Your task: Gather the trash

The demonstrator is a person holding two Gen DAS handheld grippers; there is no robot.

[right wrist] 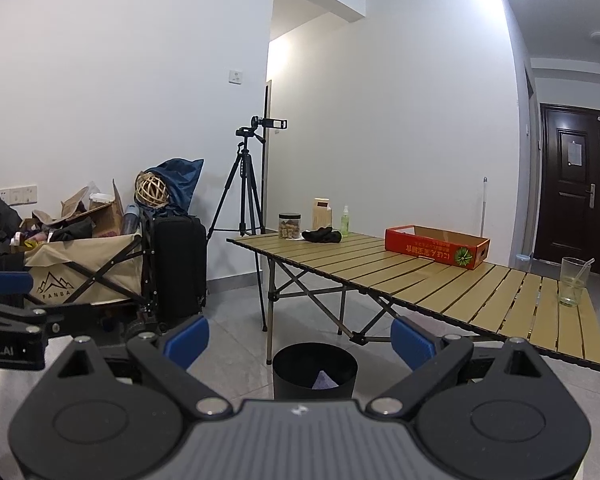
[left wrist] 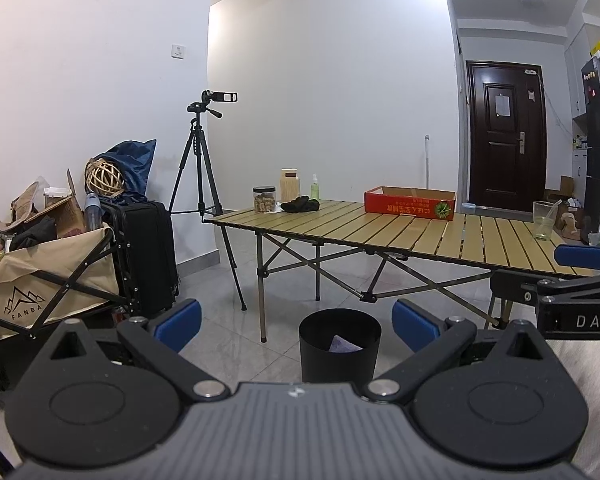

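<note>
There is one table (left wrist: 420, 236), and on it sit one red box (left wrist: 410, 203), one jar (left wrist: 264, 199), one green spray bottle (left wrist: 315, 187), one tall pale box (left wrist: 290, 185), one black cloth (left wrist: 300, 204) and one cup (left wrist: 544, 220) with one straw. On the floor there is one black bin (left wrist: 339, 344) with one piece of paper (left wrist: 342, 345) inside. There is also one tripod (left wrist: 204, 184) with one camera, one black suitcase (left wrist: 150, 256), one wagon (left wrist: 52, 276) and one brown door (left wrist: 504, 136).

The black bin (left wrist: 339, 345) hides most of a purple scrap (left wrist: 343, 345) inside; its base sits behind the left tool's body. At three o'clock the desk (left wrist: 420, 236) runs behind the right tool (left wrist: 580, 258). The red box's (right wrist: 436, 246) print is unreadable.
</note>
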